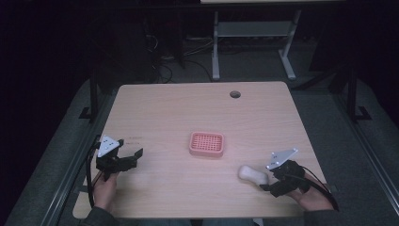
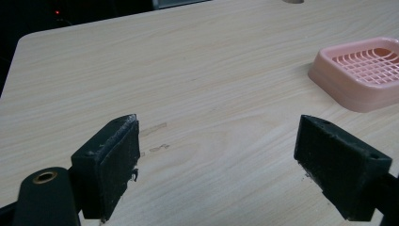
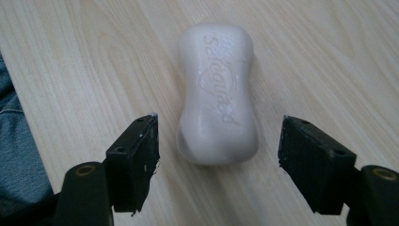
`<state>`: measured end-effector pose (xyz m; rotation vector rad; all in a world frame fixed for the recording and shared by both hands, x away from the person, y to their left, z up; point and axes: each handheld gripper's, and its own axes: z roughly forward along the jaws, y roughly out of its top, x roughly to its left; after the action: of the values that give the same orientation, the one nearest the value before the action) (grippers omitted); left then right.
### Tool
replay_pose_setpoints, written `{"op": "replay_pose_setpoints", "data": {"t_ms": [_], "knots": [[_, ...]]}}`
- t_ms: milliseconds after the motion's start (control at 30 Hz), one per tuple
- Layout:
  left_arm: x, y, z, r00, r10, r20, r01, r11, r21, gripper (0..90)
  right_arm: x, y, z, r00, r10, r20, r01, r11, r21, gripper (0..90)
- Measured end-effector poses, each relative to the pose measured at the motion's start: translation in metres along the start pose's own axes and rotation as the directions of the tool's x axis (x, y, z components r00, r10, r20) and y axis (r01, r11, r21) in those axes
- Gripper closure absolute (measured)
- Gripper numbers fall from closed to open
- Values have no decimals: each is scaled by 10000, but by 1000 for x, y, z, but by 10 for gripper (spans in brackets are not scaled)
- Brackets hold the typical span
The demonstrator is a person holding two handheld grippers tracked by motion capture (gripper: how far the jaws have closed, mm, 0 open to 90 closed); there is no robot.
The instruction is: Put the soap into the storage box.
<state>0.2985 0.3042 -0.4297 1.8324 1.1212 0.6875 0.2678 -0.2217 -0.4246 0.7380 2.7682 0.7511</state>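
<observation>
A white bar of soap (image 1: 252, 174) lies flat on the wooden table (image 1: 188, 108) near its front right. My right gripper (image 1: 269, 181) is open just to the right of it. In the right gripper view the soap (image 3: 217, 94) lies lengthwise, its near end reaching between the two black jaws of the right gripper (image 3: 219, 141) without touching either. A pink soap dish (image 1: 206, 144) with a grid top sits at the table's middle. My left gripper (image 1: 136, 155) rests open at the front left with nothing in it. In the left gripper view the dish (image 2: 362, 70) lies ahead to the right of the left gripper (image 2: 216, 141).
A round cable hole (image 1: 235, 94) is in the table's far side. Behind the table stand white desk legs (image 1: 215, 47) and cables on a dark floor. A grey sleeve (image 3: 19, 155) shows at the left edge of the right gripper view.
</observation>
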Motion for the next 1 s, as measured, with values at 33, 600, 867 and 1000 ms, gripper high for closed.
{"op": "replay_pose_setpoints", "data": {"t_ms": [33, 600, 867, 1000], "knots": [[0, 0, 0, 10000, 0, 0, 0, 10000, 0, 142, 0, 2, 2, 10000, -80, -17, 80, 10000, 40, 289], [0, 0, 1, 10000, 42, -2, -42, 10000, 39, 142, -6, 31, 26, 9977, -573, -355, 595, 9961, 651, 342], [0, 0, 1, 10000, 41, -20, -41, 10000, 84, 142, -9, 34, 37, 9966, -670, -487, 717, 9921, 1030, 368], [0, 0, 2, 10000, 31, -19, -31, 10000, 55, 142, -10, 34, 39, 9967, -640, -505, 694, 9909, 1152, 382]]}}
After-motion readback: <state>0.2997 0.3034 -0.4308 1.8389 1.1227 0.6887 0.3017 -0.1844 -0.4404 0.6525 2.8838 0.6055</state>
